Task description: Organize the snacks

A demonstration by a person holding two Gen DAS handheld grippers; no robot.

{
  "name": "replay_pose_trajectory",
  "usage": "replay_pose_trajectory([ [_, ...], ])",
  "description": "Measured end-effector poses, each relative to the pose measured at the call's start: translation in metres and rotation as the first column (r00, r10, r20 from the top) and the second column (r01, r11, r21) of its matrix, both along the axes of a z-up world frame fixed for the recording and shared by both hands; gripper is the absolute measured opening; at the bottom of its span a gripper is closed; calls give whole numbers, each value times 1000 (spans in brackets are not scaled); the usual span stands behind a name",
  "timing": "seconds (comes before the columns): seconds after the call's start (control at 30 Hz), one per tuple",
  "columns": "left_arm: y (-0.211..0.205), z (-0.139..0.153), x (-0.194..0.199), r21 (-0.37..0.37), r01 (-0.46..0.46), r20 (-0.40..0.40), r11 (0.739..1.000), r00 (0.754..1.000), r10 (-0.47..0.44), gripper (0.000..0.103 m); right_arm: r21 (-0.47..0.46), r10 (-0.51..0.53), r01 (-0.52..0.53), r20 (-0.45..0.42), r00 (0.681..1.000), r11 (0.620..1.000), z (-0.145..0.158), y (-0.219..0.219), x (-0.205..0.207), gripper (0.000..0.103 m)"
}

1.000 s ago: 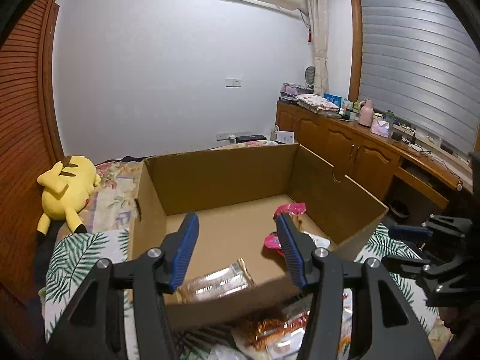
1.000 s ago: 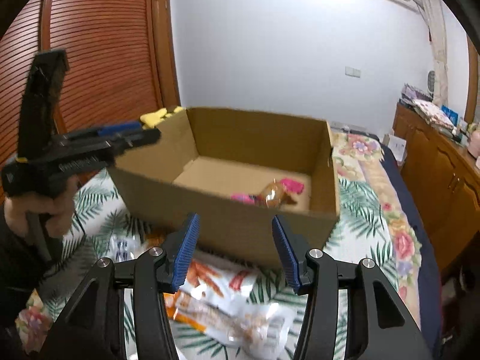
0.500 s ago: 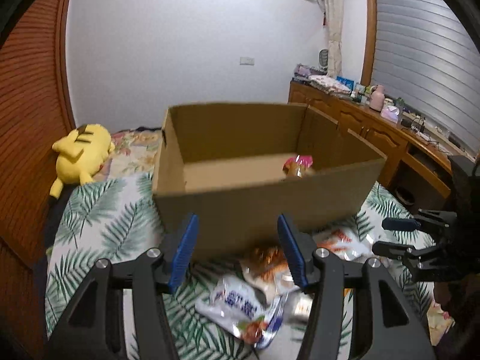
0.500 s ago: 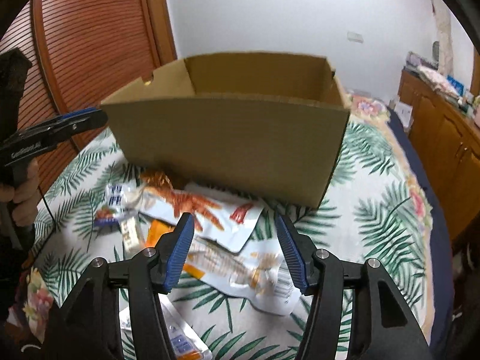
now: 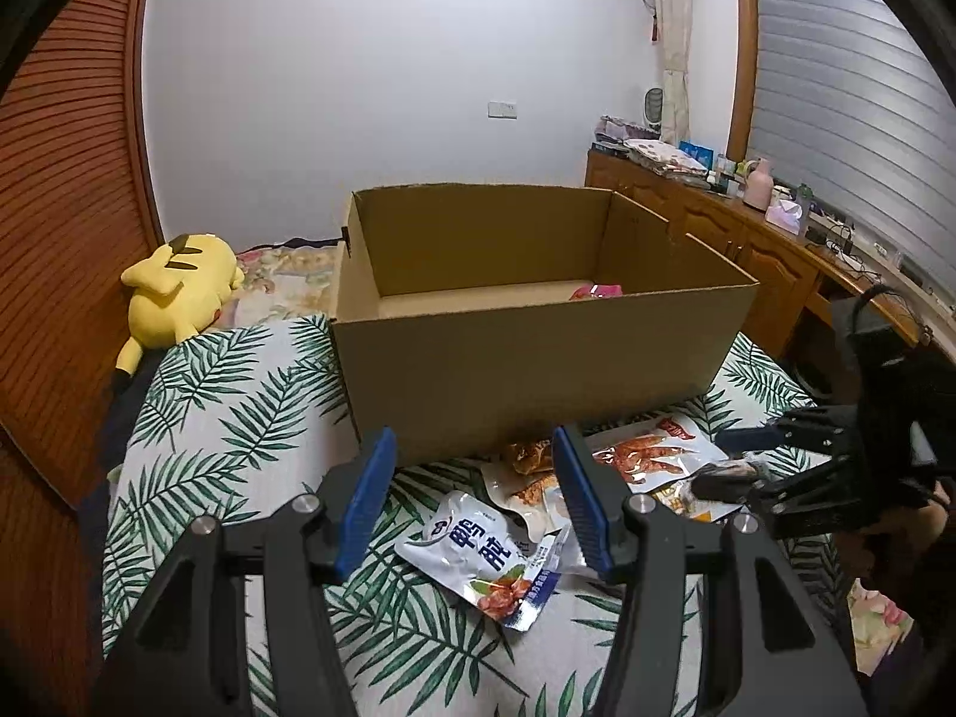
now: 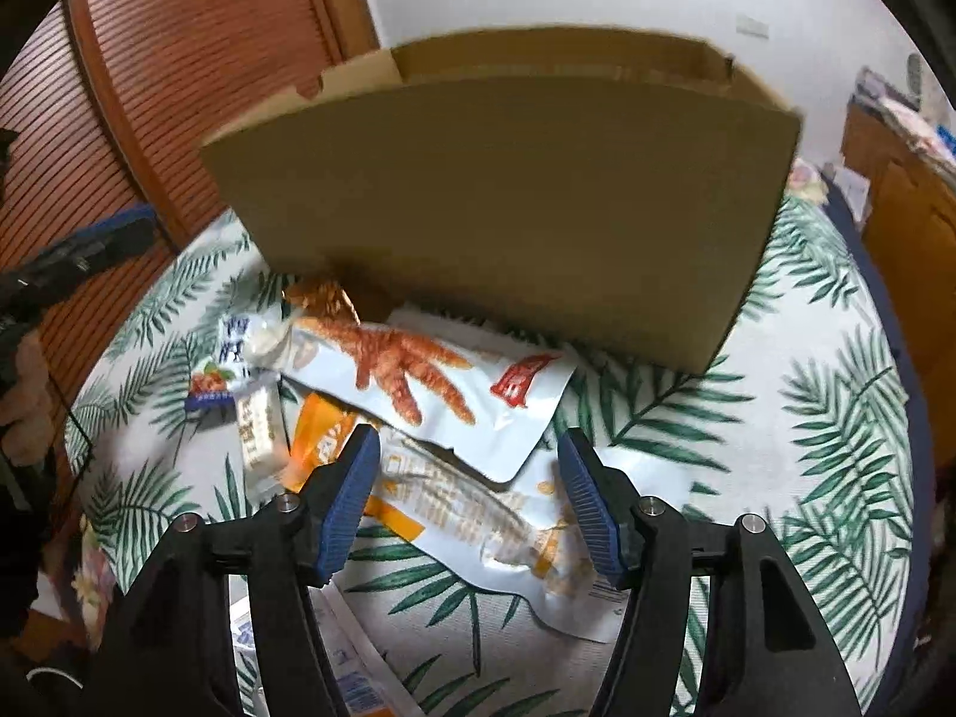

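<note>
While most of the snack packets lie loose on the leaf-print bedspread [image 5: 239, 418], the cardboard box [image 5: 538, 358] standing toward the head of the bed holds only a pink-wrapped item [image 5: 597, 291] glimpsed over its front wall; judging by that, the sorting has barely begun and the heap in front of the box is all left to move. The right gripper [image 6: 469, 493], whose jaws have just been opening, hangs part-open and empty over an orange-and-white packet [image 6: 478, 520] that lies partly under a larger white pouch printed with a chicken foot [image 6: 418, 370]. The left gripper [image 5: 475, 502] is likewise part-open and holds nothing, poised above a white pouch with blue characters [image 5: 484, 561] near the bed's near edge. The packets are flat, glossy, crinkled film, overlapping one another and touching the box's front wall. A yellow plush toy [image 5: 173, 293] rests at the bed's far-left corner.
</note>
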State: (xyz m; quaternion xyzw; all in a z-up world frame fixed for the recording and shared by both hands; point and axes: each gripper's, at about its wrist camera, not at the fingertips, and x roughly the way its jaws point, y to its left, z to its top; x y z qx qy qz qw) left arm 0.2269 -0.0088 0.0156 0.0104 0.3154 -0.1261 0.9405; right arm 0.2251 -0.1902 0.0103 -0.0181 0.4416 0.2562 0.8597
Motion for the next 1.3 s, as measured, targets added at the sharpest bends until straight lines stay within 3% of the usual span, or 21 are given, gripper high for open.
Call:
replay_pose_trajectory([
  [0.2, -1, 3, -9, 9, -3, 0, 1000, 1000, 3, 55, -50, 67, -68, -16, 998, 996, -8, 9, -15, 64],
  [0.47, -6, 9, -20, 38, -3, -9, 999, 1000, 4, 55, -83, 76, -77, -14, 997, 994, -11, 1, -33, 64],
  [0.93, -1, 33, -50, 48, -13, 7, 999, 1000, 12, 56, -151, 124, -121, 8, 992, 981, -18, 18, -27, 67],
  [1.3, -10, -7, -21, 54, -7, -149, 999, 989, 15, 56, -175, 189, -183, 20, 982, 967, -22, 31, -27, 75],
])
